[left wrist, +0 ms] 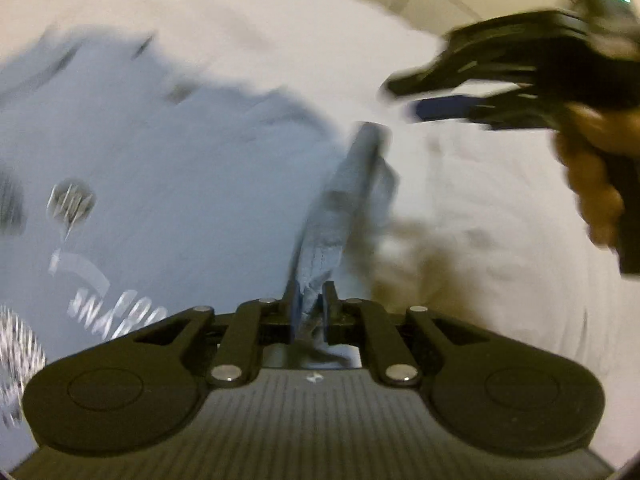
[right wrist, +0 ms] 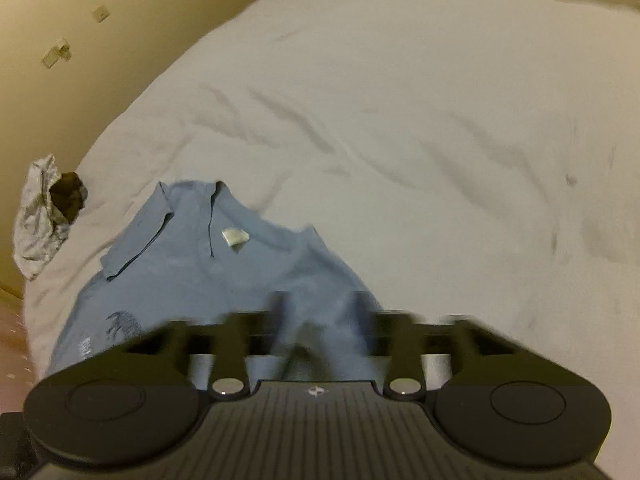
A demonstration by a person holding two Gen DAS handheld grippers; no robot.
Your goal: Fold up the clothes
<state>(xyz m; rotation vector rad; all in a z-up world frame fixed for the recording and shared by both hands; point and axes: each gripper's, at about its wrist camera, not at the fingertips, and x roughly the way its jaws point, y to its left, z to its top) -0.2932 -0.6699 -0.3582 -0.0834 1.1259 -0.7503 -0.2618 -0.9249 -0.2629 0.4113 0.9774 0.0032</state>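
A light blue cotton T-shirt with a grey print lies spread on a white bedsheet. The left gripper pinches a raised fold of it. The right gripper (blurred) hangs with jaws spread, above the shirt's edge.

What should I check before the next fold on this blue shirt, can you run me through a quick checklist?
1. Left gripper shut on blue shirt: ok, cloth is pinched between its fingers.
2. Right gripper gripping cloth: not ok, its fingers are apart with shirt fabric between them.
3. White bedsheet free ahead: ok.
4. Crumpled grey garment apart from the shirt: ok, at the bed's edge.
5. Shirt lying flat: cannot tell, the left view is blurred.
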